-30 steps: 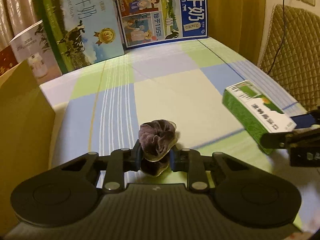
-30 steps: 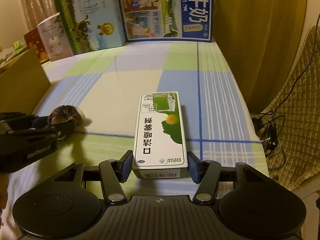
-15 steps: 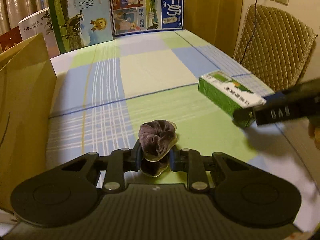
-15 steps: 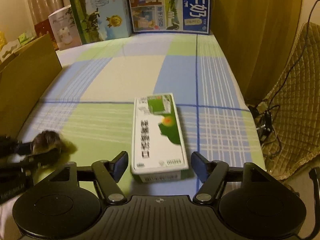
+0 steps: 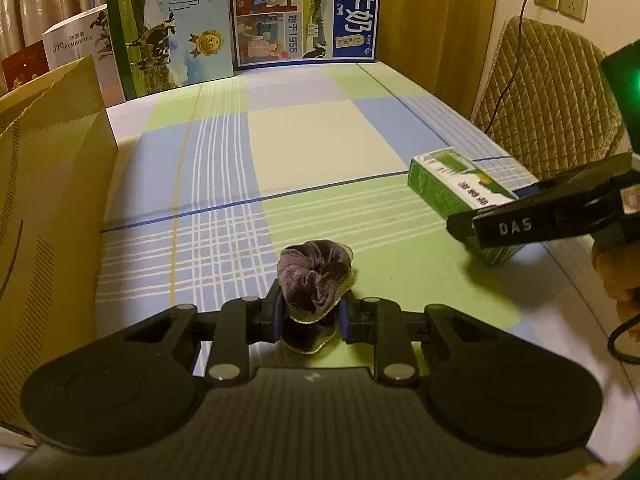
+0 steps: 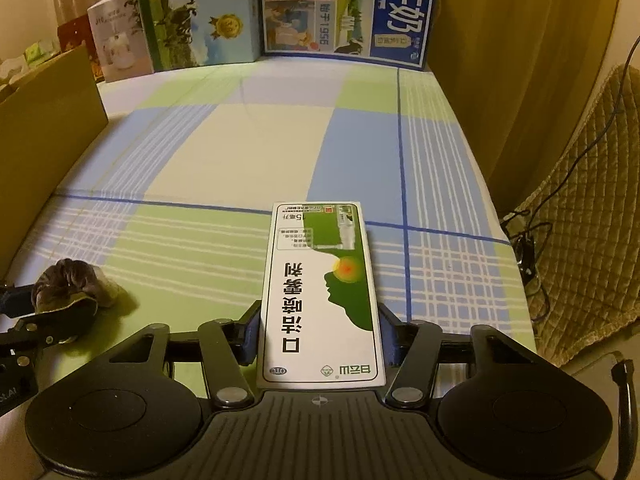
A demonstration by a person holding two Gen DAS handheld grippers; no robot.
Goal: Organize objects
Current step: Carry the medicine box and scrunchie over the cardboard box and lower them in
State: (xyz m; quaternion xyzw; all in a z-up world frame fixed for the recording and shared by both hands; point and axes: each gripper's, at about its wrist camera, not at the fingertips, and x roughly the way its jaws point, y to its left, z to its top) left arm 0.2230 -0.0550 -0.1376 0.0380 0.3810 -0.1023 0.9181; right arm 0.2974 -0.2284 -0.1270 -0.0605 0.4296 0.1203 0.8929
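Observation:
A purple velvet scrunchie (image 5: 314, 272) is pinched between the pads of my left gripper (image 5: 310, 316), which is shut on it just above the checked tablecloth (image 5: 320, 148). The right wrist view shows the same scrunchie (image 6: 66, 284) at the far left. A green and white medicine box (image 6: 320, 280) lies lengthwise between the jaws of my right gripper (image 6: 320, 336). Those jaws are closing, and their blue pads touch both long sides of the box. From the left wrist view the box (image 5: 452, 188) sits at the right, with a black finger (image 5: 500, 224) of the right gripper across its near end.
A brown cardboard box (image 5: 48, 200) stands along the table's left side. Tall milk cartons (image 5: 172, 28) (image 5: 308, 12) line the back edge. A quilted chair (image 5: 552, 92) with a cable stands past the table's right edge. A hand (image 5: 616, 272) shows at the far right.
The left gripper pulled back toward the near edge with the scrunchie. The right jaws spread wide off the medicine box, then slid forward and closed on its sides again.

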